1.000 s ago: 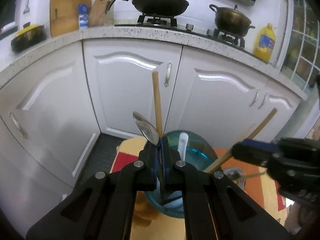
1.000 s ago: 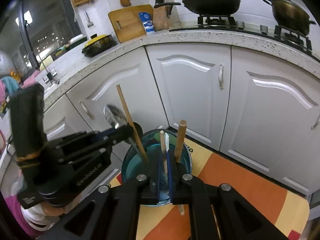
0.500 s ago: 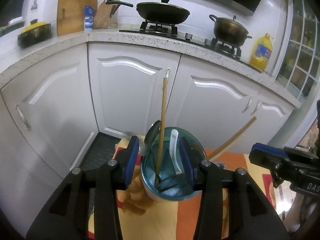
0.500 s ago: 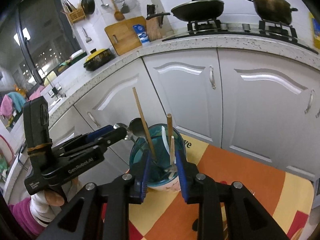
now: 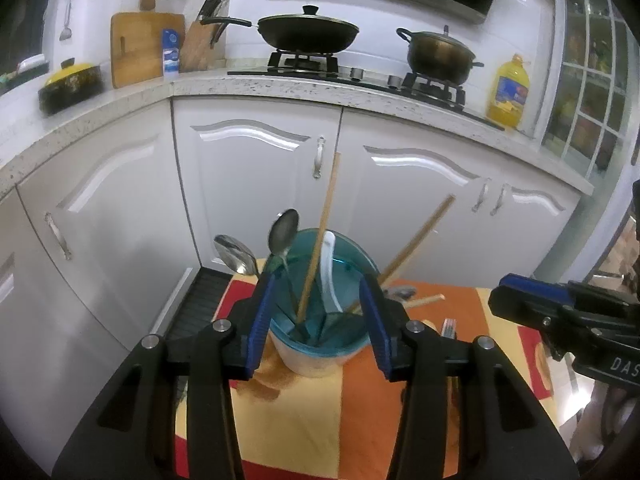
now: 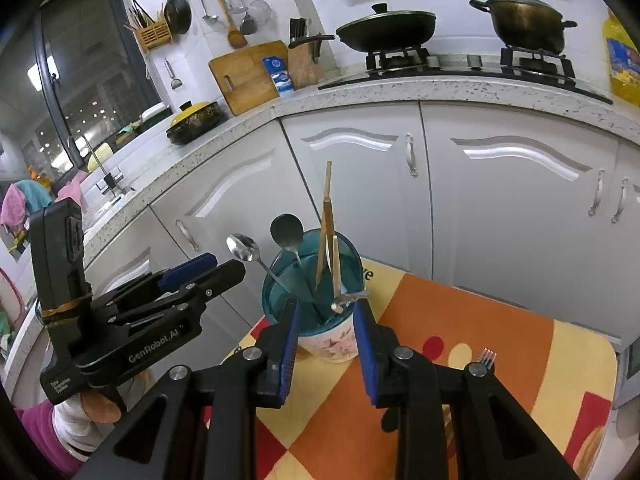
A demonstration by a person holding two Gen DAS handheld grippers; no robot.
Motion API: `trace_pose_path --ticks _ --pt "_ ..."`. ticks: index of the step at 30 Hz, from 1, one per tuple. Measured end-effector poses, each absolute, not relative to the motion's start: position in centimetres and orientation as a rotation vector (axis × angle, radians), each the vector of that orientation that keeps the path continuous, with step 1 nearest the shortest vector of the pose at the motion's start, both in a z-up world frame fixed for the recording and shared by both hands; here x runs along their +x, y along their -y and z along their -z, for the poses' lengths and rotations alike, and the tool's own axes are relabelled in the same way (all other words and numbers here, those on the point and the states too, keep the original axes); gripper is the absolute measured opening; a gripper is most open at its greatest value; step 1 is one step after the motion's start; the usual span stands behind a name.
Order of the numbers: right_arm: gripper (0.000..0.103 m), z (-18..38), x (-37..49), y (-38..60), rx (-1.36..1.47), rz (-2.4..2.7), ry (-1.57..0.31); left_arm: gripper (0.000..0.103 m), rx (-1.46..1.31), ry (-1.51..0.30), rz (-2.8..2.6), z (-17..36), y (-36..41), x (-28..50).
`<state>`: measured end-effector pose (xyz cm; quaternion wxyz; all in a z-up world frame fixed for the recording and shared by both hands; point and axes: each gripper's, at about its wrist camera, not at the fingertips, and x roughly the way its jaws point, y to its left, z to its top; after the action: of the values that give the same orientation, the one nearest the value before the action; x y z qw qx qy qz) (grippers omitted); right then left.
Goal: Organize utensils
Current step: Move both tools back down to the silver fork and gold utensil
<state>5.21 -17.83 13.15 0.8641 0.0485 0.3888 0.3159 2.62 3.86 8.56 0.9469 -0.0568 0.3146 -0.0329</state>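
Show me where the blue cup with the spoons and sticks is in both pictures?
Left wrist view: blue cup, lower middle, seen between the left gripper's pads.
Right wrist view: blue cup, lower middle, just beyond the pads.
Shared landmark: black wok on the stove.

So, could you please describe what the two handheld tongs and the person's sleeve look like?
Both tongs are black, angular frames with triangular cut-outs, silver round pivot bolts and blue pads lining the fingers. The left tongs carry white "GenRobot.AI" lettering on the side and a tall black block strapped on with a rubber band. The right tongs show partial white letters. The sleeve is magenta over a white cuff.
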Motion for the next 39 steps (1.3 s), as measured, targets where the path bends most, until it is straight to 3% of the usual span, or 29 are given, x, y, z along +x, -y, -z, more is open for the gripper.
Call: trace_pose_path --ticks 9,17,28,39 --pt "0.030 -13.4 2.9 19.4 0.102 -0.625 -0.798 0.046 -0.101 -0.639 0.096 -8.6 -1.7 0.3" --pt "0.032 -13.6 1.3 21.7 0.112 -0.566 -0.781 0.056 -0.090 -0.645 0.144 -8.6 0.7 -1.1" --pt "0.035 -12.8 0.3 23.9 0.109 -0.501 -0.782 0.057 -0.081 -0.678 0.197 -7.9 3.2 -1.2" --pt "0.036 -4.0 3.2 27.8 0.093 -0.366 -0.973 0.057 -0.115 -0.846 0.256 -2.0 4.3 0.0"
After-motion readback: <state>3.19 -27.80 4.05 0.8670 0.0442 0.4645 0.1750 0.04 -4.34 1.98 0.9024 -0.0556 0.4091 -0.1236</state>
